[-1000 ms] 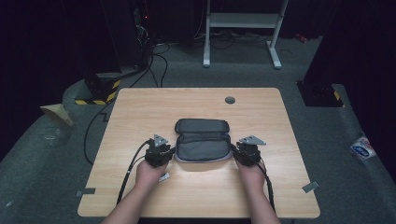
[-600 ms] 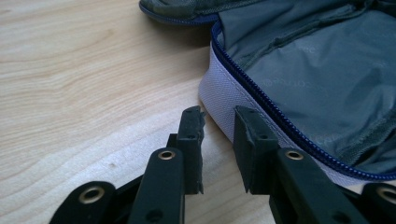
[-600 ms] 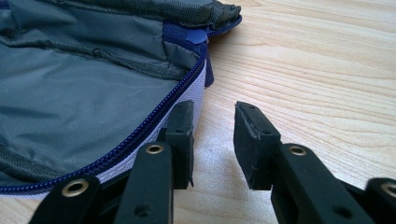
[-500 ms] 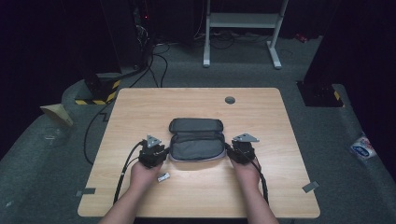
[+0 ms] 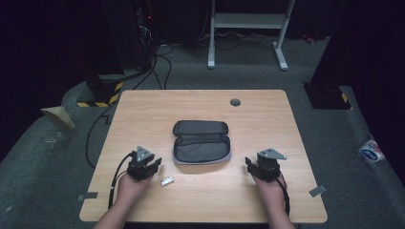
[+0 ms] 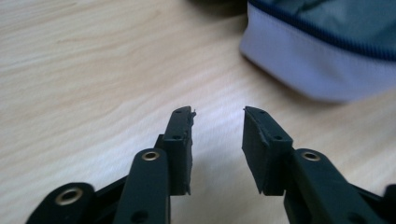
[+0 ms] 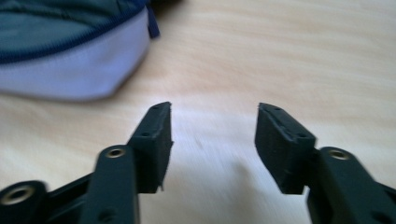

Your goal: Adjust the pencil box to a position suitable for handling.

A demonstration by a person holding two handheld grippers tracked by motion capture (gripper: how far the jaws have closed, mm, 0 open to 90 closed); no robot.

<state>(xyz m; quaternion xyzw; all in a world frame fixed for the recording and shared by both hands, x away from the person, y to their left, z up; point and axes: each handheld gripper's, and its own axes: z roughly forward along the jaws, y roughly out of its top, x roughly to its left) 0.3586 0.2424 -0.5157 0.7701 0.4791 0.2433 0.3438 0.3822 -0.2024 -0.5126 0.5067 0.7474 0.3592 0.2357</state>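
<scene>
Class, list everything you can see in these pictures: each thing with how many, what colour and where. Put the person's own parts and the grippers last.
Pouch: one, grey with blue zip and pale side, lying open at the table's middle.
Small clip-like piece: one, silvery, on the table beside the left gripper; too small to identify.
Table: one, light wood, centre of the room.
Grommet: one, dark grey, near the table's far edge.
Metal stand: one, white, on the floor behind the table.
Cables: several, black, on the floor behind left.
Left gripper: one, black, jaws just opening, nothing between them.
Right gripper: one, black, jaws just opening, nothing between them.
Hands: two, at the near edge.
</scene>
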